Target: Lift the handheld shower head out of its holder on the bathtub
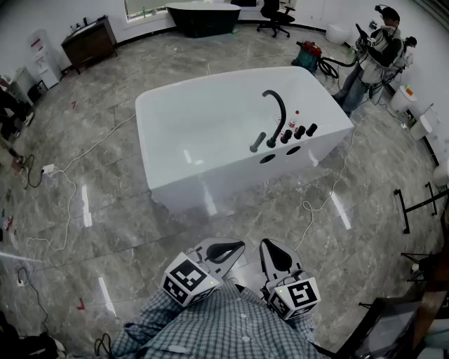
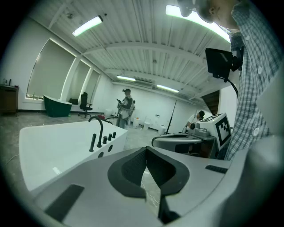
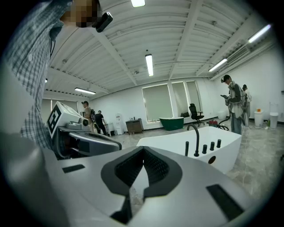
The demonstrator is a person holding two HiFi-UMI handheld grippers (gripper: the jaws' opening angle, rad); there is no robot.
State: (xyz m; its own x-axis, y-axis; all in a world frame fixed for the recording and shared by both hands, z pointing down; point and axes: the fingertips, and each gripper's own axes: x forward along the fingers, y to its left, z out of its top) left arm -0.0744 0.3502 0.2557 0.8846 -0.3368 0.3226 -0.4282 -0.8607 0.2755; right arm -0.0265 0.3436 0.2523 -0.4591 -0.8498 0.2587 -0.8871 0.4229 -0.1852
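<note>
None of the lift looks done: the white bathtub [image 1: 210, 133] stands well ahead, the left gripper [image 1: 230, 247] and right gripper [image 1: 273, 251] wait closed and empty, and the black shower head [image 1: 257, 142] sits in its rim holder.

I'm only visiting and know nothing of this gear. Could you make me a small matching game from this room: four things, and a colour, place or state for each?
Things:
1. bathtub
2. handheld shower head
3. far tub
4. right hand-held gripper

Descriptions:
A. shut, nothing between its jaws
B. dark green, by the back wall
C. white, in the middle of the floor
D. black, standing on the rim beside the curved spout

Pairs: 1-C, 2-D, 3-B, 4-A
</note>
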